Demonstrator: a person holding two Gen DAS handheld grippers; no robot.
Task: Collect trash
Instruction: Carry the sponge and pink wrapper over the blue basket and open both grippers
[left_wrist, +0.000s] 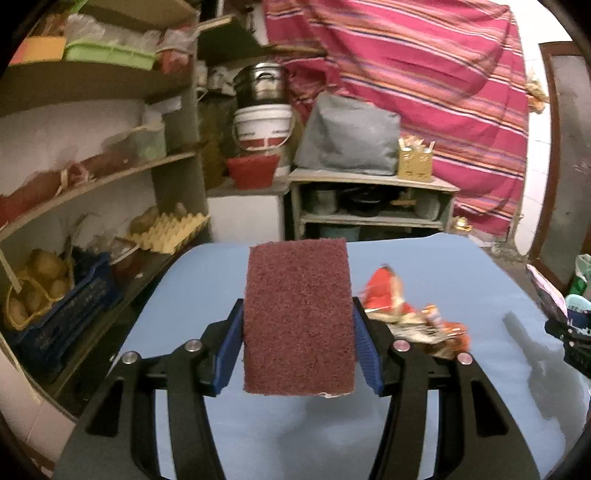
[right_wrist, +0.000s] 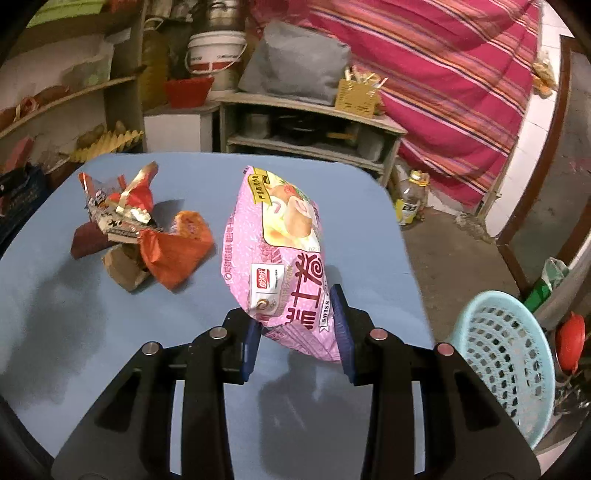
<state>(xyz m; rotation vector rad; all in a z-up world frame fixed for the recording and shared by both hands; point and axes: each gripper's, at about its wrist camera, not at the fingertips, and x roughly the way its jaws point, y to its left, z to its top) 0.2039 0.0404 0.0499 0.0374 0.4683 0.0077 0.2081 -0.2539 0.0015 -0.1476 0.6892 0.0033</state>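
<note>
My left gripper (left_wrist: 297, 332) is shut on a maroon scouring pad (left_wrist: 297, 317), held upright above the blue table (left_wrist: 203, 280). Just right of it lies a heap of crumpled red and orange wrappers (left_wrist: 406, 314). In the right wrist view, my right gripper (right_wrist: 297, 325) is shut on a pink snack bag (right_wrist: 280, 251), its blue pads pressing the bag's lower end; the bag hangs lifted over the blue table (right_wrist: 55, 295). The wrapper heap (right_wrist: 140, 232) sits on the table to the left of the bag. A light blue mesh basket (right_wrist: 506, 354) stands on the floor off the table's right edge.
Cluttered shelves (left_wrist: 110, 173) with an egg tray line the left. Behind the table stand a low cabinet (right_wrist: 306, 129), a white bucket (right_wrist: 216, 51) and a striped pink cloth (right_wrist: 443, 74). An oil bottle (right_wrist: 412, 199) stands on the floor at right.
</note>
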